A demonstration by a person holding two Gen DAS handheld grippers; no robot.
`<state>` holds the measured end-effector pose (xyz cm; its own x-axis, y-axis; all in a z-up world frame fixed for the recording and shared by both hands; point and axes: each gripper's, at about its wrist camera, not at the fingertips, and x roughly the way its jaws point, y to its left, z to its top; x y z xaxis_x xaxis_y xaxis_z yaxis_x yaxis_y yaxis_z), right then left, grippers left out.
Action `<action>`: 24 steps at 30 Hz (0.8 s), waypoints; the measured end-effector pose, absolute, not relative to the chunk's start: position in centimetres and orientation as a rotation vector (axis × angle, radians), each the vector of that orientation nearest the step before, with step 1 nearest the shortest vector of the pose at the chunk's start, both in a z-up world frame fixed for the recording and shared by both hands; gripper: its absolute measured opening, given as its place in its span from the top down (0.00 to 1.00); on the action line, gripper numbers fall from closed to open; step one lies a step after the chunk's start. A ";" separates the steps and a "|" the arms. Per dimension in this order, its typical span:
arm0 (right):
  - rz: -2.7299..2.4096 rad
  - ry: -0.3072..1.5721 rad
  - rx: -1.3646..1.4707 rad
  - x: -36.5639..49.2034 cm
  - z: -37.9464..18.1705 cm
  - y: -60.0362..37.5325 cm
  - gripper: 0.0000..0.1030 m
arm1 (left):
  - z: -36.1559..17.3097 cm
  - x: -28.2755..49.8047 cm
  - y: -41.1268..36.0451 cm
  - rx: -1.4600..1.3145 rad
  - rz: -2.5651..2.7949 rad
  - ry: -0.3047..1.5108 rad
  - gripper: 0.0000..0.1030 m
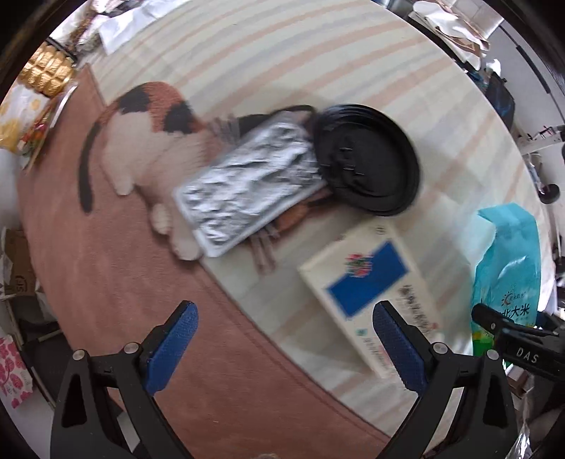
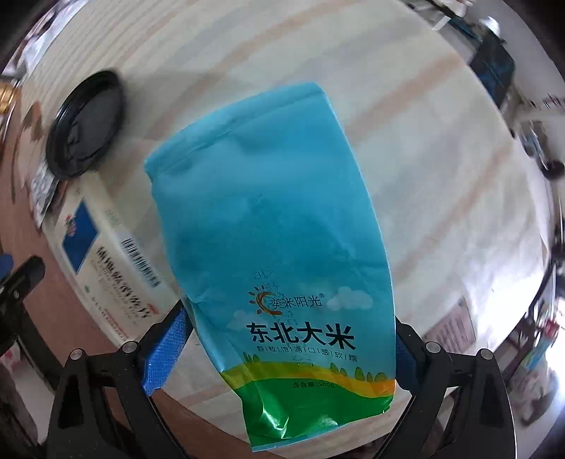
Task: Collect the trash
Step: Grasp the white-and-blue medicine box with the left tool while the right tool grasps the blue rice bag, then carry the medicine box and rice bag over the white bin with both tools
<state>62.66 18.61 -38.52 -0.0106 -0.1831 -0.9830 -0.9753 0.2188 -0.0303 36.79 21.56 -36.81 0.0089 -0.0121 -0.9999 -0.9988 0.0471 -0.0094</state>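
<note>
A blue and green rice bag [image 2: 275, 212] lies on the striped table, between the jaws of my right gripper [image 2: 289, 325], which stands wide open. The bag's edges reach the blue pads [image 2: 166, 346], but I see no squeeze on it. In the left wrist view the same bag [image 1: 508, 254] is at the right, with the right gripper [image 1: 494, 325] over its lower end. My left gripper [image 1: 286, 317] is open and empty above the brown mat's edge, next to a white and blue box [image 1: 370, 289]. A crumpled foil tray [image 1: 247, 190] leans on a black round lid [image 1: 367, 159].
A brown mat with a calico cat picture [image 1: 141, 148] covers the table's left side. The striped tablecloth [image 1: 282, 53] stretches beyond. Gold packaging [image 1: 46, 70] sits at the far left, papers and clutter [image 1: 459, 28] at the far right. The box [image 2: 106, 247] lies left of the bag.
</note>
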 end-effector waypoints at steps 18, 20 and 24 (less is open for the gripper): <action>0.704 1.546 -0.787 70.0 -38.7 11.3 0.08 | -41.6 42.9 19.0 -1.262 1.035 1.308 0.22; 0.717 1.535 -0.799 68.0 -38.2 9.5 0.08 | -41.4 43.5 16.5 -1.064 0.935 1.382 0.22; 0.738 1.543 -0.790 66.3 -37.9 5.7 0.09 | -41.7 41.8 12.2 -0.882 0.798 1.481 0.23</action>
